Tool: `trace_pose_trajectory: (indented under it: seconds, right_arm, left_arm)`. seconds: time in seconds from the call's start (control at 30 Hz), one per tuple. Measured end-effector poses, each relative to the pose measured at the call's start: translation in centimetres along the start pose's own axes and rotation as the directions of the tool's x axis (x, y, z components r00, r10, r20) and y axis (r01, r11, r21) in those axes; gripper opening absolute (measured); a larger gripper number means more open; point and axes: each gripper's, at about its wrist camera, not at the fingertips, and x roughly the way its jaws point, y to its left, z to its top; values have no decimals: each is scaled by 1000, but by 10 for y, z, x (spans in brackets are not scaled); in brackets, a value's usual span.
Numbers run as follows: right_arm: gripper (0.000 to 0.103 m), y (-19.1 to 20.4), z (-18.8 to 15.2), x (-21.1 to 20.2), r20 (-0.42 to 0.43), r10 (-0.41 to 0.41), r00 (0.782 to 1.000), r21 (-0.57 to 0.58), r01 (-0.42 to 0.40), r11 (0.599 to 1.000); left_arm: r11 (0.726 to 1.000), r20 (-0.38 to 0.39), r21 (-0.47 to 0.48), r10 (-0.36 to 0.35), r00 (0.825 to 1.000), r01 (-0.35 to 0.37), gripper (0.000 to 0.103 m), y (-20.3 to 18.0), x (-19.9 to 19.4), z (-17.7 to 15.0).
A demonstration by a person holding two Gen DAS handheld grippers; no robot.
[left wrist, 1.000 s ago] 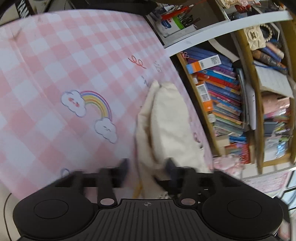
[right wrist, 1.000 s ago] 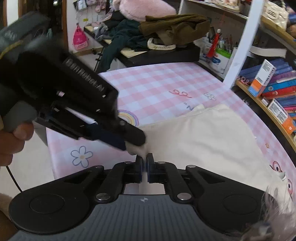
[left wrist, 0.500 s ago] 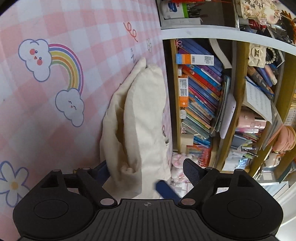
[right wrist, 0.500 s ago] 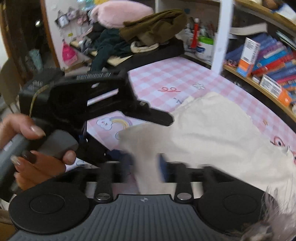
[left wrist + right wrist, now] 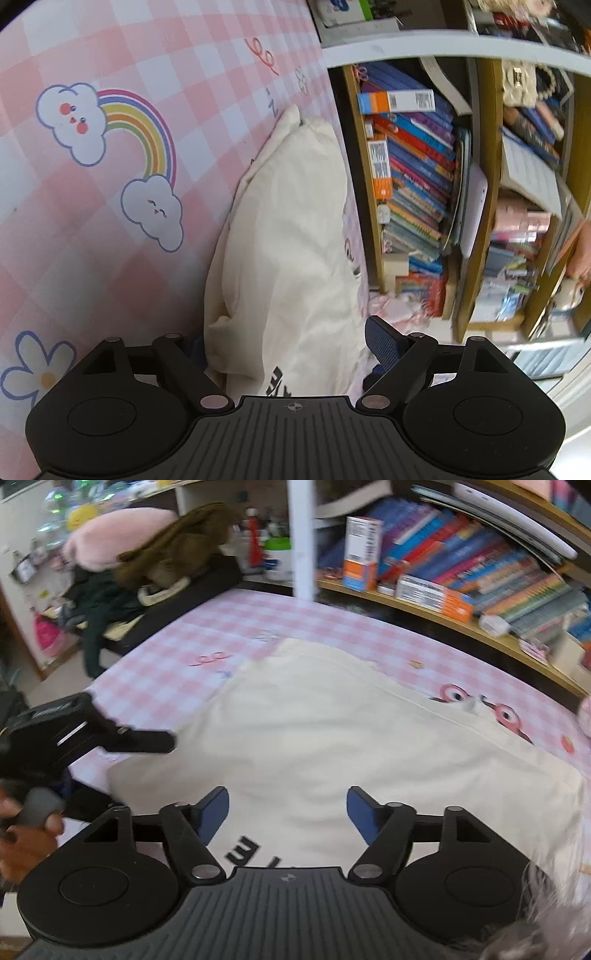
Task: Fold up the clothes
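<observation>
Tongs on both sides, left (image 5: pixel 291 343) and right (image 5: pixel 287 814), gape spread over the shirt (image 5: pixel 332 738) on the surface (image 5: pixel 207 638), so its loose layers could slide apart unpinned.

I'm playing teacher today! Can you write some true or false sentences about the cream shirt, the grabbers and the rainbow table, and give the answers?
1. The right gripper is open. True.
2. The left gripper pinches the cream shirt. False: its jaws are spread apart.
3. The shirt lies on a pink checked tablecloth. True.
4. The shirt has no writing. False: black letters show near the right gripper.
5. A bookshelf stands beside the table. True.
</observation>
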Motion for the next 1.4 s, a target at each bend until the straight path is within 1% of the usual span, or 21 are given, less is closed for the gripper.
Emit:
trace_pose_trajectory:
  seconds: [0.17,0.4,0.6,0.67,0.77,0.83,0.9,0.93,1.03,1.1,1.17,1.2,1.23,1.3,1.4]
  right_arm:
    - [71,-6,-4,3,-14,-19,1000,21,19,1000]
    - [72,-3,-4,4,-13,-3,1000,22,3,1000]
    - [75,-4,-6,6,-20,-9,1000,27,9,1000]
    - [75,-6,-7,7,-25,-11,1000,38,12,999]
    - [75,-8,-8,8,-31,-7,999,61,9,998]
    - [75,-10,-5,11,-38,-4,999,73,6,997]
    - [75,-12,-1,16,-46,0,999,83,4,997]
    - [75,-12,1,18,-50,2,999,88,2,996]
    - [76,-15,7,25,-62,8,998,102,-2,995]
    - [76,-17,13,31,-73,13,997,111,-5,994]
    - [77,-19,23,39,-94,14,996,122,-3,993]
    - [80,-21,29,44,-105,12,994,128,1,992]
    - [83,-22,35,49,-117,7,993,139,10,990]
    - [83,-26,50,60,-141,4,990,169,20,985]
    - [83,-31,71,78,-172,7,985,212,30,977]
  left_arm:
    - [1000,1,-4,-9,1000,9,85,1,-1,1]
    - [1000,-6,19,13,1000,-13,84,-3,1,1]
    - [1000,-3,22,11,1000,-11,84,-2,1,0]
    - [1000,0,22,19,1000,-19,80,0,0,0]
    - [999,8,17,45,999,-45,69,2,-1,-1]
    - [998,13,6,68,998,-68,52,6,-2,-2]
    - [996,16,-7,86,996,-86,44,11,-3,-2]
    - [996,18,-16,87,996,-87,37,13,-4,-1]
    - [995,24,-42,88,996,-87,27,20,-5,-1]
    - [995,28,-56,89,996,-87,26,24,-6,-1]
    - [995,29,-50,90,996,-88,26,25,-6,-1]
    - [995,29,-48,90,996,-89,25,26,-6,-1]
    - [995,29,-46,91,995,-89,22,26,-6,-1]
    - [995,29,-37,94,995,-93,17,26,-6,-2]
    - [993,30,-6,114,993,-114,15,22,-6,-2]
